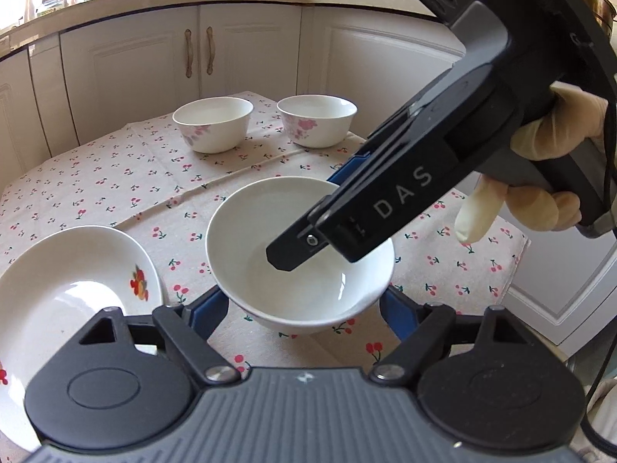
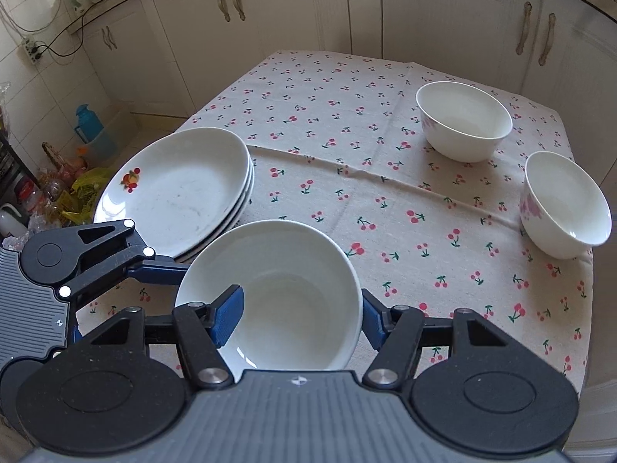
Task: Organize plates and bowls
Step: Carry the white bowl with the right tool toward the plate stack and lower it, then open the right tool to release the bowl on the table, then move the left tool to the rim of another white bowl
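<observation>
A plain white bowl (image 1: 308, 285) (image 2: 293, 301) hangs just above the cherry-print cloth, held by both grippers. My left gripper (image 1: 302, 314) clamps its outer sides low down with its blue pads (image 1: 210, 308). In the right wrist view, one left finger (image 2: 162, 269) reaches the bowl's left side. My right gripper (image 1: 320, 212) (image 2: 299, 320) is shut on the bowl, one finger (image 2: 227, 316) inside and the other outside the rim. A stack of white plates (image 2: 173, 193) (image 1: 69, 293) with a fruit print lies to the left. Two flowered bowls (image 2: 462, 119) (image 2: 567, 204) stand at the far side.
The table (image 2: 347, 123) is covered by the cloth and stands against white cabinets (image 2: 347, 0). A gloved hand (image 1: 540, 177) holds the right gripper's handle. On the floor left of the table stand a blue jug (image 2: 88, 123) and some bags.
</observation>
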